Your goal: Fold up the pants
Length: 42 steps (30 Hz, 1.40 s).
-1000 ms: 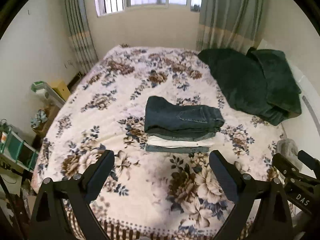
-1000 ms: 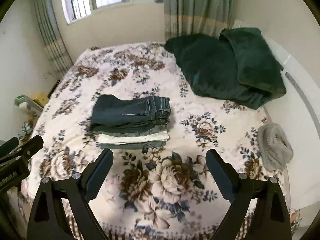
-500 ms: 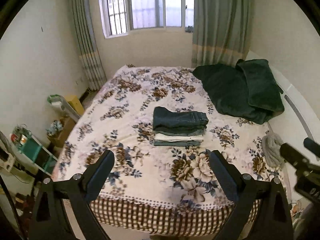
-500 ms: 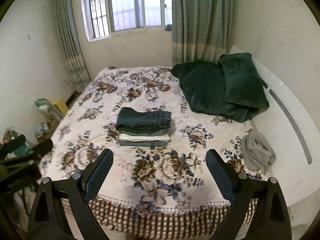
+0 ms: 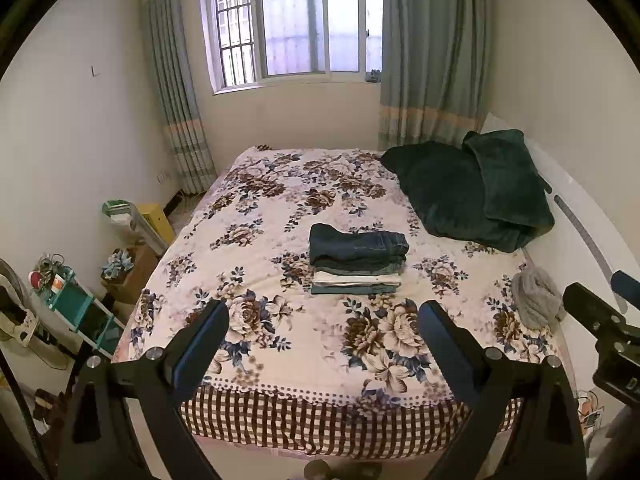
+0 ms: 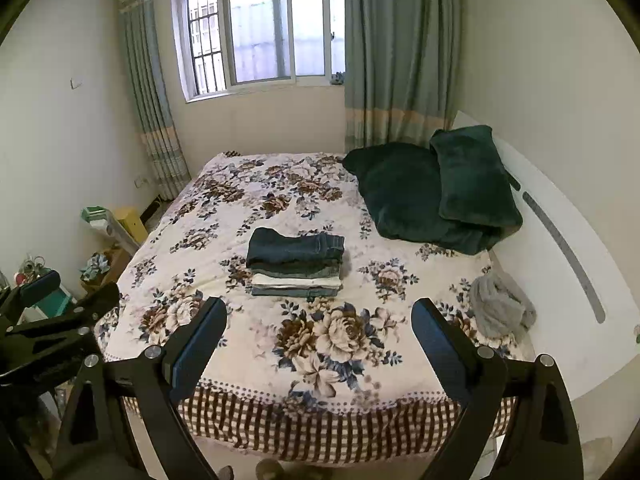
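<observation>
A neat stack of folded pants [image 5: 357,259] [image 6: 296,263] lies in the middle of the floral bed [image 5: 280,208] [image 6: 224,200], dark blue jeans on top, a white pair lower down. My left gripper [image 5: 323,330] hangs open above the foot of the bed, well short of the stack, with nothing between its fingers. My right gripper [image 6: 319,326] is likewise open and empty, at the same distance. In the left wrist view the right gripper's body [image 5: 604,332] shows at the right edge. The right wrist view shows the left gripper's body [image 6: 52,320] at the left edge.
Dark green blanket and pillow [image 5: 480,192] [image 6: 436,188] lie at the bed's head on the right. A grey cloth [image 5: 534,298] [image 6: 500,308] sits near the right edge. Shelves and clutter [image 5: 68,300] stand left of the bed. Window and curtains are behind.
Both grippers have pulled back and up from the bed, so the stack looks smaller and the whole room shows. The stack has not moved. Both stay open.
</observation>
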Available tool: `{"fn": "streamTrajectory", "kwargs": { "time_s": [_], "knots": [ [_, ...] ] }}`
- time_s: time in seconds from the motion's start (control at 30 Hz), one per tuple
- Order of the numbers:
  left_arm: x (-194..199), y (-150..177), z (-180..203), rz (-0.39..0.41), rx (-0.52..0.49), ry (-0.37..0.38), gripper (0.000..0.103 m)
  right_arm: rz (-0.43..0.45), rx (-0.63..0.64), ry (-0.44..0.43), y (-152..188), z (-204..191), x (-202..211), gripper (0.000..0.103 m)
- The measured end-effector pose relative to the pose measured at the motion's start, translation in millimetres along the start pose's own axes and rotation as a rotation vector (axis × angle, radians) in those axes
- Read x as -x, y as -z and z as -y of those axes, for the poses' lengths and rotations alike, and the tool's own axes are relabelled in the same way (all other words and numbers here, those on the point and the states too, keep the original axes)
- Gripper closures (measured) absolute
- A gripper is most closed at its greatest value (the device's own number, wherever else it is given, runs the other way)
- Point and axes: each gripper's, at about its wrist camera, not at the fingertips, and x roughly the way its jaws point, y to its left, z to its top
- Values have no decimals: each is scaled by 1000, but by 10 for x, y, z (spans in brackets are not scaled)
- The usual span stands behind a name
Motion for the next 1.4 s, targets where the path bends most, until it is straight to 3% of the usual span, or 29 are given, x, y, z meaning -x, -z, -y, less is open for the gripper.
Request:
{"fn": "streamTrajectory", "kwargs": {
  "time_s": [0.37, 0.87, 1.4],
  "knots": [
    [-237, -143, -23, 45, 29, -43, 0, 20, -27, 16, -283, 78, -544, 5],
    [-976, -258, 81, -45, 22, -58, 0, -68, -27, 40, -409, 77, -1635, 5],
    [-1129, -335, 18, -63, 37, -65, 0, -79, -2, 61, -418, 15, -1923, 5]
  ]
}}
